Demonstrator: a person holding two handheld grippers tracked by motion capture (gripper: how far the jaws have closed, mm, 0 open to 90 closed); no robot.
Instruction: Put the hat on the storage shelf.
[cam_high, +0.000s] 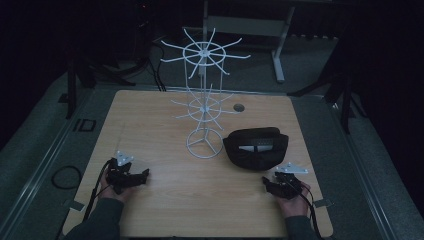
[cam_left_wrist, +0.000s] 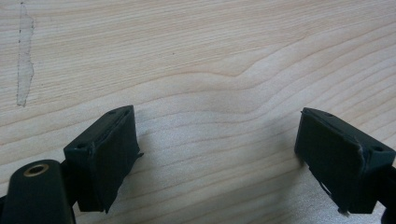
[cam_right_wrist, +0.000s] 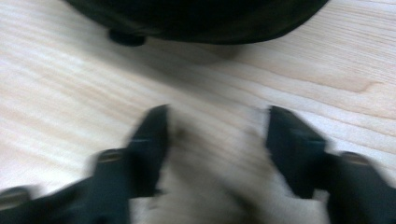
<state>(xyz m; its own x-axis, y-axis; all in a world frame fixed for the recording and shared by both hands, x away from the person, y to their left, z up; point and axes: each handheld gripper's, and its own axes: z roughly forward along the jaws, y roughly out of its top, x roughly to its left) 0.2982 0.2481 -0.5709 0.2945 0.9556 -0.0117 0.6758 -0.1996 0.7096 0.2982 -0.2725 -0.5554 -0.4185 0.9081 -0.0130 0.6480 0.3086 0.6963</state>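
Black cap (cam_high: 256, 147) on table (cam_high: 165, 200), just beyond right gripper (cam_high: 274, 184), jaws parted, empty, left gripper (cam_high: 140, 176) released, well apart.

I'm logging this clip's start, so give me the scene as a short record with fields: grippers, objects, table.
left gripper: open, nothing between jaws, low over table
right gripper: open, empty, pointed at black case
black case: on table, right of rack, ahead of right gripper
white rack: upright, mid-table, hooks bare
table: light wood

The high view looks forward and down on the table (cam_high: 165, 200); both gripper views sit close over its wood, the right facing the bag (cam_right_wrist: 201, 18).
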